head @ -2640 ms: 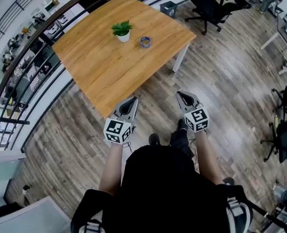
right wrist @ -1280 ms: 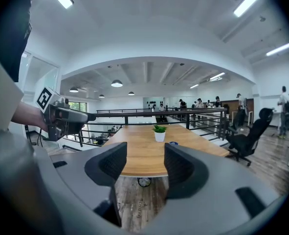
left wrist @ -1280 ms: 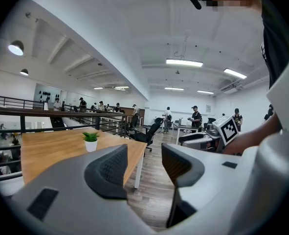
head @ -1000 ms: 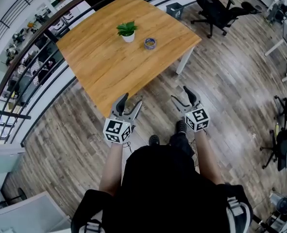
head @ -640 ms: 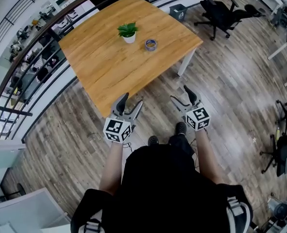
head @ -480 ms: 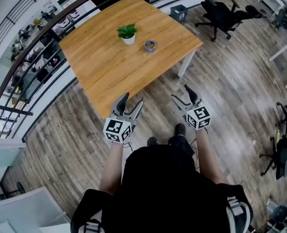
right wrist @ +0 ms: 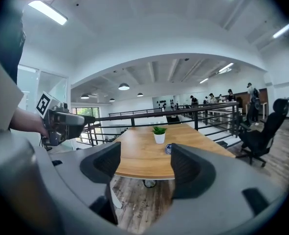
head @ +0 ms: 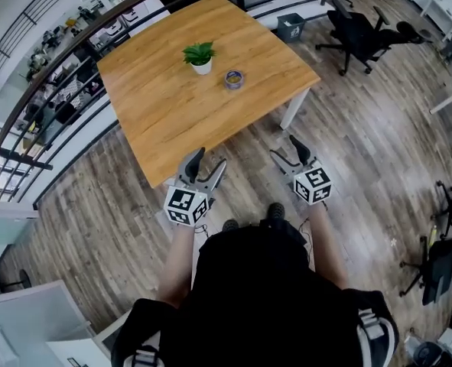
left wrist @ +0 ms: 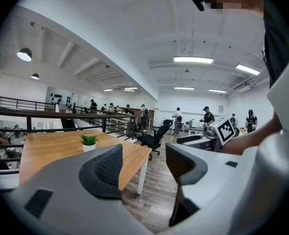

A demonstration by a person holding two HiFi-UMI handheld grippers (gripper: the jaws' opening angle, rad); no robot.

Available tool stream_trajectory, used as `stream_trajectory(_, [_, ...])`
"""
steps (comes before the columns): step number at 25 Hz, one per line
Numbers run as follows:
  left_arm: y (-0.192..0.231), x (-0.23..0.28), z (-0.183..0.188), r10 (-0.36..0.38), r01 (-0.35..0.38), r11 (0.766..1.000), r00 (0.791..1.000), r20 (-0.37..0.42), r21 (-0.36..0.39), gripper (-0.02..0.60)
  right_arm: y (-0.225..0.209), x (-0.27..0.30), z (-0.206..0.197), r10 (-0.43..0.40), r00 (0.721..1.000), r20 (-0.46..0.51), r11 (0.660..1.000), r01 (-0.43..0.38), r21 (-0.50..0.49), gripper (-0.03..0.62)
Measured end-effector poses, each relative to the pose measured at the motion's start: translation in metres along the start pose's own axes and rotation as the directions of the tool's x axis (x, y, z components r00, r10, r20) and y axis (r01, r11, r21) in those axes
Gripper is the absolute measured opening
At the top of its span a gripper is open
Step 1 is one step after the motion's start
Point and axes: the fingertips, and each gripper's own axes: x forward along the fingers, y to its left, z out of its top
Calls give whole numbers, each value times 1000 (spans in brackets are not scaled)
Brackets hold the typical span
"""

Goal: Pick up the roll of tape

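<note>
The roll of tape (head: pixel 233 79), small and blue-grey, lies flat on the wooden table (head: pixel 172 113) just right of a potted plant (head: pixel 199 56). In the right gripper view the tape (right wrist: pixel 167 149) shows far off, partly behind the right jaw. My left gripper (head: pixel 204 164) hangs open off the table's near edge, nothing between its jaws. My right gripper (head: pixel 285 151) is open too, over the floor beside the table's near corner. Both are well short of the tape.
A white table leg (head: pixel 294 112) stands at the right corner. A black railing (head: pixel 50 98) runs along the table's far and left sides. Office chairs (head: pixel 363 33) and a bin (head: pixel 291 27) stand on the floor to the right. People stand far off in the left gripper view.
Both grippers went from shut to open early on. The view has since shifted slightly, with the table a little lower and nearer in frame; the grippers keep their places.
</note>
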Motion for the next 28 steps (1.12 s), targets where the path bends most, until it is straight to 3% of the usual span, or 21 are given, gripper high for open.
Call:
stream_trajectory(14, [-46, 51, -4, 90, -90, 995, 996, -10, -31, 276, -64, -5, 4, 109, 994, -21, 994, -110, -28, 314])
stream_trajectory(28, [-61, 82, -5, 124, -124, 992, 992, -23, -29, 276, -98, -2, 1, 138, 990, -40, 989, -140, -51, 314])
